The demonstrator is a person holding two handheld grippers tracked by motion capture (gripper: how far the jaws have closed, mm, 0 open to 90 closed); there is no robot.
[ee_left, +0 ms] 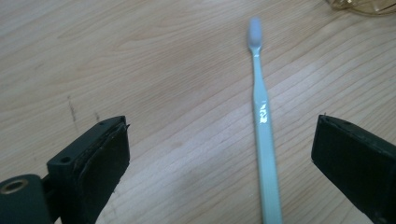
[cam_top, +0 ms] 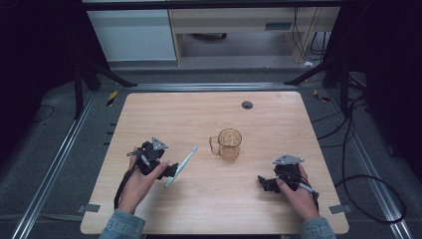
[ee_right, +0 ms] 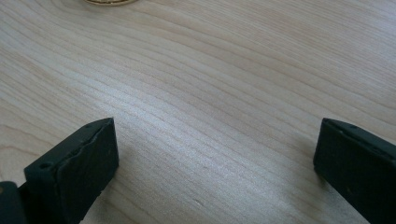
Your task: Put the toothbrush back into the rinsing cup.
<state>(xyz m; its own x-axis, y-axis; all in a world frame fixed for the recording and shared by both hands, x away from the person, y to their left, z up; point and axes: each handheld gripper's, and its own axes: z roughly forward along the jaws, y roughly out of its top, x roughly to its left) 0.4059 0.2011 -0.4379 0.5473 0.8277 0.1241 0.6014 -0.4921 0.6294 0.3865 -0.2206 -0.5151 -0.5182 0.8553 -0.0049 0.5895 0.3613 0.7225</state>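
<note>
Left claw (ee_left: 219, 158) is spread wide around the pale green toothbrush (ee_left: 261, 116), which lies flat on the counter (cam_top: 209, 109) between its jaws – not gripped. Right claw (ee_right: 215, 163) also gapes, holding nothing – amber glass mug (cam_top: 228, 144) sits between them.

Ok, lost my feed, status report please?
Left gripper open, jaws straddling toothbrush flat on table. Right gripper open, idle. Glass mug apart, nothing blocking.

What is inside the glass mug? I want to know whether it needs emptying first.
The glass mug looks empty in the high view; wood grain shows through its amber wall. Its very bottom is too small to judge.
</note>
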